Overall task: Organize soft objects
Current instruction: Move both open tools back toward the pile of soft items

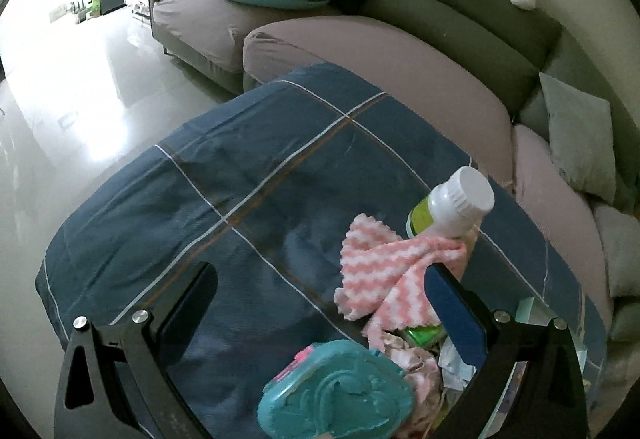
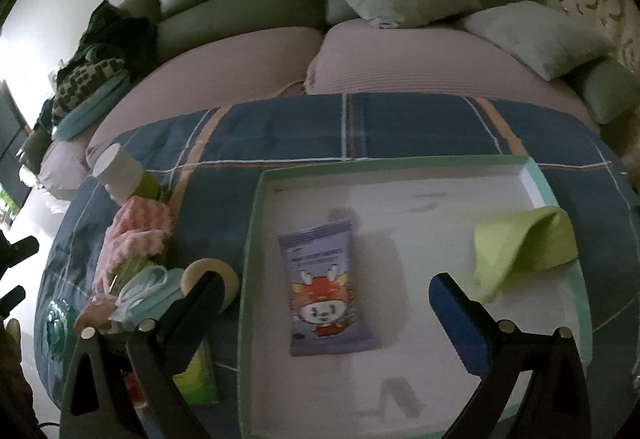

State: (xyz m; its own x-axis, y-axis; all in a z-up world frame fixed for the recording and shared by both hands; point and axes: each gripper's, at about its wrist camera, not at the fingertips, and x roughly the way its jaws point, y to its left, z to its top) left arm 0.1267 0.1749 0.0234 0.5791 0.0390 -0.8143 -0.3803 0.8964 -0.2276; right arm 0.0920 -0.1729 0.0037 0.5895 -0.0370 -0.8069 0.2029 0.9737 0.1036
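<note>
We find both grippers, left gripper and right gripper, with fingers spread wide, holding nothing. Beyond the right one, a shallow white box holds a glossy purple packet and a soft folded green cloth. A fluffy pink zigzag cloth lies on the plaid blanket, touching a white-capped bottle.

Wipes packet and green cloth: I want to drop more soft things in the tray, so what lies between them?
Nothing: in the right wrist view, only bare white tray floor separates the wipes packet from the green cloth.
</note>
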